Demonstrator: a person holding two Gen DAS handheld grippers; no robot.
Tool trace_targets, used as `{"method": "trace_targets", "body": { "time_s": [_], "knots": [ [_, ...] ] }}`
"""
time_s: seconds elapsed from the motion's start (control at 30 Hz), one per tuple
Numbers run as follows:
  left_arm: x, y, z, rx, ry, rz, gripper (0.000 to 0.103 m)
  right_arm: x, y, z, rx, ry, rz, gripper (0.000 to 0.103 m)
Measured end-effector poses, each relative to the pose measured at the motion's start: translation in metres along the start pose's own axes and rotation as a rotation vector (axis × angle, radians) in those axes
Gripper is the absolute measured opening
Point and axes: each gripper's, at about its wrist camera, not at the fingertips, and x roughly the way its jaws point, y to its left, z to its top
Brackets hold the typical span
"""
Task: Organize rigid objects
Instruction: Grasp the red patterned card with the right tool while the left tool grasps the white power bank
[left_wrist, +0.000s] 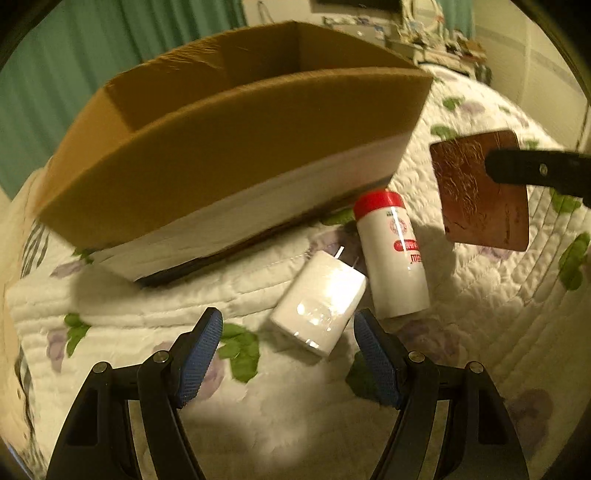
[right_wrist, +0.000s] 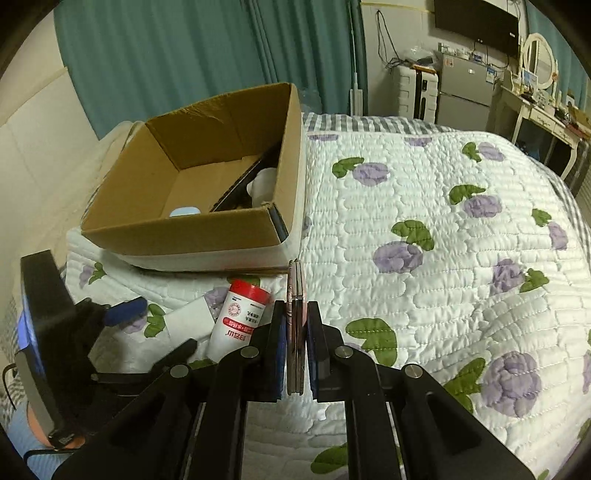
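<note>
Right gripper has its blue-padded fingers clamped on a thin brown square coaster-like plate, held on edge in the air above the white quilted bed cover with purple flowers. Left gripper hovers low with fingers wide apart, nothing between them, just short of a white rectangular charger block lying on the bed. Touching the block's side lies a white plastic bottle with red cap, cap toward the box. Open brown cardboard box with white lower band sits on the bed just behind both. Inside it: a small pale blue item, a white object, a dark flat thing leaning, unclear what.
</note>
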Motion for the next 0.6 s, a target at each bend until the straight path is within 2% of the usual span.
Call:
{"method": "trace_targets", "body": {
  "time_s": [0.2,0.23,0.27,0.43,0.53,0.6],
  "knots": [
    [0.021,-0.01,0.01,0.059,0.023,-0.001,0.073,0.007,0.0,-0.001,-0.002,0.01,0.001,0.009],
    [0.02,-0.011,0.01,0.061,0.017,-0.008,0.061,0.006,0.001,-0.001,-0.005,0.008,-0.001,0.009],
    [0.017,-0.012,0.009,0.068,0.007,-0.033,0.053,0.005,0.001,-0.001,-0.008,0.006,-0.003,0.009],
    [0.002,-0.01,0.004,0.049,-0.017,-0.012,0.047,-0.006,0.01,-0.002,-0.039,-0.021,-0.026,0.009],
    [-0.022,-0.001,0.003,-0.005,-0.068,-0.012,0.043,-0.022,0.015,-0.001,-0.053,-0.05,-0.028,0.009],
    [-0.041,0.006,0.006,-0.04,-0.102,-0.001,0.036,-0.035,0.022,0.002,-0.068,-0.073,-0.033,0.009]
  ]
}}
